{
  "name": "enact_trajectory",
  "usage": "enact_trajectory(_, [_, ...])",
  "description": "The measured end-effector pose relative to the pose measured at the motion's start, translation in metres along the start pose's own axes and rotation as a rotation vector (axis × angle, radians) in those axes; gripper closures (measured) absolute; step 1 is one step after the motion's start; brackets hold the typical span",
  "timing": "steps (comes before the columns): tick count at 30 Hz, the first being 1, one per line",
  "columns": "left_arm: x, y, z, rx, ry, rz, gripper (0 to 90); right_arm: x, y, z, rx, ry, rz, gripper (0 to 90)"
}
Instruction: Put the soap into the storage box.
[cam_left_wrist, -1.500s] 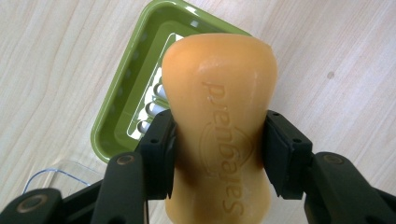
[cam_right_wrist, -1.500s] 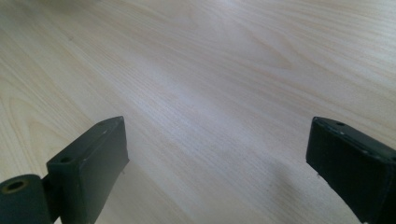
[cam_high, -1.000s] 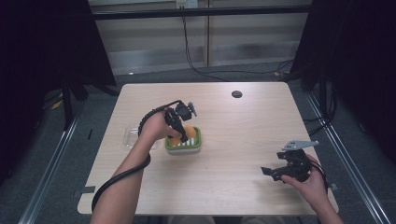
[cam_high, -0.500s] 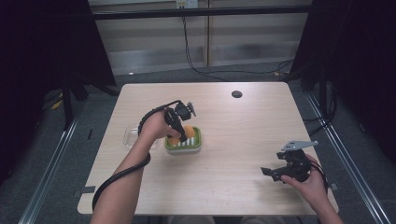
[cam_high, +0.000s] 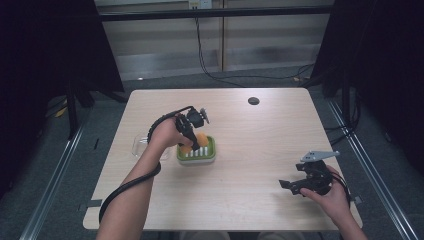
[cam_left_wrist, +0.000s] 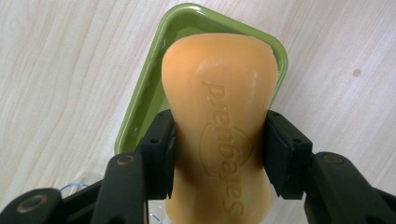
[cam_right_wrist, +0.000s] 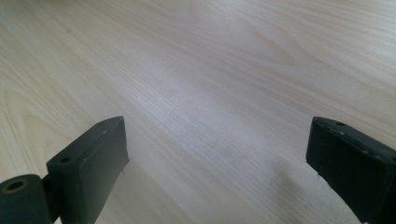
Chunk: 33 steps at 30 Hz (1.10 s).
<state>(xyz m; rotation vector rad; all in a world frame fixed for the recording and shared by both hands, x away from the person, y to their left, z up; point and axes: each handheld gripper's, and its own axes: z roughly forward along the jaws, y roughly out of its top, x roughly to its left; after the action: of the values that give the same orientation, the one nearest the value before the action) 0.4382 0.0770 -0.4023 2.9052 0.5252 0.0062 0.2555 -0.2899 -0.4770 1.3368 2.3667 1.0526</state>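
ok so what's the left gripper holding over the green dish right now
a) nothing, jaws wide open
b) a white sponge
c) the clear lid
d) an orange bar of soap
d: the left gripper has its jaws pressed on both sides of the orange bar of soap, above the green dish.

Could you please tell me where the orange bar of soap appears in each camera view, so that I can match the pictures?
High view: the orange soap bar sits left of centre, over the green soap dish, held in the left gripper.
Left gripper view: it stands at the centre, clamped between the two black jaws.
Right gripper view: it is not in this picture.
Shared landmark: the pale wooden table.
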Motion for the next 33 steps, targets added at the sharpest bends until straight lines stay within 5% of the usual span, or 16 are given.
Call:
enact_trajectory(24, [0.006, 0.001, 0.011, -0.009, 0.019, 0.033, 50.0, 0.0, 0.0, 0.002, 0.004, 0.003, 0.001, 5.0])
enact_trajectory(30, [0.008, 0.002, 0.011, 0.01, -0.012, 0.036, 50.0, 0.001, 0.001, 0.002, 0.008, 0.003, -0.002, 5.0])
enact_trajectory(33, [0.007, 0.003, 0.014, -0.005, 0.014, 0.034, 50.0, 0.001, 0.001, 0.002, 0.008, 0.002, -0.001, 5.0])
